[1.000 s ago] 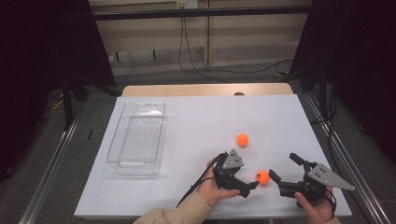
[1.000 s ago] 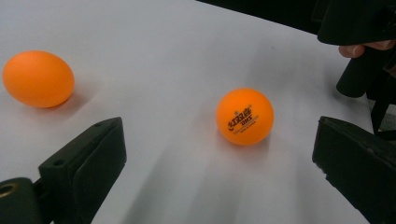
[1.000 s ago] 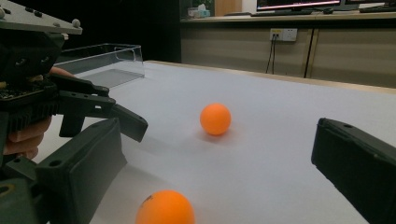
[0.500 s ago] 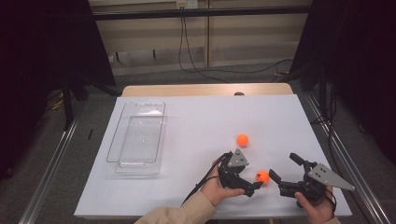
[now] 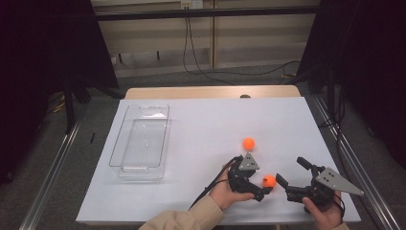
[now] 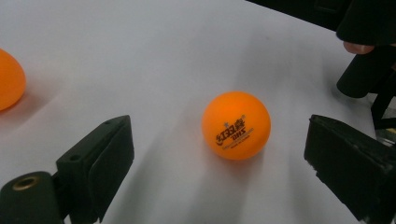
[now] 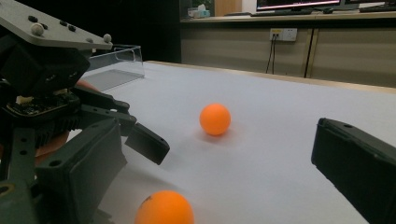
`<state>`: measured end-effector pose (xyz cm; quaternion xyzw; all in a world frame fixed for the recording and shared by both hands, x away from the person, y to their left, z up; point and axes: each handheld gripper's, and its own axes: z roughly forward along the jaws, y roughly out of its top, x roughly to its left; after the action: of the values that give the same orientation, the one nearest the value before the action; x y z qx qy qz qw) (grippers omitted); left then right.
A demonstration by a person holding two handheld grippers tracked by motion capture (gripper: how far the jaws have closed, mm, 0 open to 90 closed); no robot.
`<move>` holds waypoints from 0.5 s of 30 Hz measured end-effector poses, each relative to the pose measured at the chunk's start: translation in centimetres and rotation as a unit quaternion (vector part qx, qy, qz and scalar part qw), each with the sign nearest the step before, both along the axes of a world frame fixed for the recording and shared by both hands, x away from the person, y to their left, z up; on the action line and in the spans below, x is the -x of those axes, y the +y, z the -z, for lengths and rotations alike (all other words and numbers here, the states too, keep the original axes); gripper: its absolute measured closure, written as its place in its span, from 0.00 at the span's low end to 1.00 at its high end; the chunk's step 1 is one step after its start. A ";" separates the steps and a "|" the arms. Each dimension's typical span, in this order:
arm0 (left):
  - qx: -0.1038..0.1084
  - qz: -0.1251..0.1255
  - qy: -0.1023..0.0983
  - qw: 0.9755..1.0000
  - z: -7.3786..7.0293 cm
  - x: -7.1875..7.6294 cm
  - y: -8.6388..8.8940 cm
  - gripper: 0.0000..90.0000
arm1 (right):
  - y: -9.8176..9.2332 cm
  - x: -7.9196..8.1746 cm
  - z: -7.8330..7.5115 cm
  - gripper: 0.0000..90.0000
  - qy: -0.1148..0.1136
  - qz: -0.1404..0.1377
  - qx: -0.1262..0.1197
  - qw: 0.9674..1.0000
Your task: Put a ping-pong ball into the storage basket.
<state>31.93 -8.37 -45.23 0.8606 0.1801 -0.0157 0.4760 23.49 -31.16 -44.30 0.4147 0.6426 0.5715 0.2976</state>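
Two orange balls lie on the white table point(image 5: 191, 124). The near ball point(image 5: 269, 180) point(image 6: 236, 125) rests on the table between the jaws of my left gripper point(image 5: 262, 184) point(image 6: 219, 128). Those jaws have just been closing, but a gap still shows on each side of the ball, so the gripper is open. The far ball point(image 5: 248, 143) point(image 7: 215, 119) lies free, and its edge shows in the left gripper view point(image 6: 9, 79). My right gripper point(image 5: 291, 171) point(image 7: 224, 158) stands open just right of the near ball point(image 7: 164, 207), with nothing between its jaws.
A clear plastic tray point(image 5: 140, 141) point(image 7: 114, 65) stands empty on the table's left side. Both hands sit close to the front edge, with the left gripper's body point(image 7: 46, 93) close beside the right gripper's jaws. A cable trails from the left gripper.
My left gripper has slid a little to the right, so the near ball now sits between its jaws. The right gripper and the far ball have kept still.
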 end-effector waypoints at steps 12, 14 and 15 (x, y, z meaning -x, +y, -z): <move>-0.014 0.018 -0.023 0.999 0.0 0.0 -1.0 0.24 | 0.0 0.0 0.0 0.02 0.000 0.000 -0.001 1.000; -0.013 0.022 -0.023 0.999 0.1 0.0 -1.0 0.27 | 0.0 0.0 0.0 0.02 0.000 0.000 -0.001 1.000; -0.014 0.024 -0.021 0.999 0.1 -0.1 -1.0 0.28 | 0.0 0.0 0.0 0.02 0.001 0.000 -0.001 1.000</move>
<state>32.00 -9.39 -45.32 0.8716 0.1492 -0.0068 0.4669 23.49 -31.18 -44.30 0.4150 0.6424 0.5719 0.2967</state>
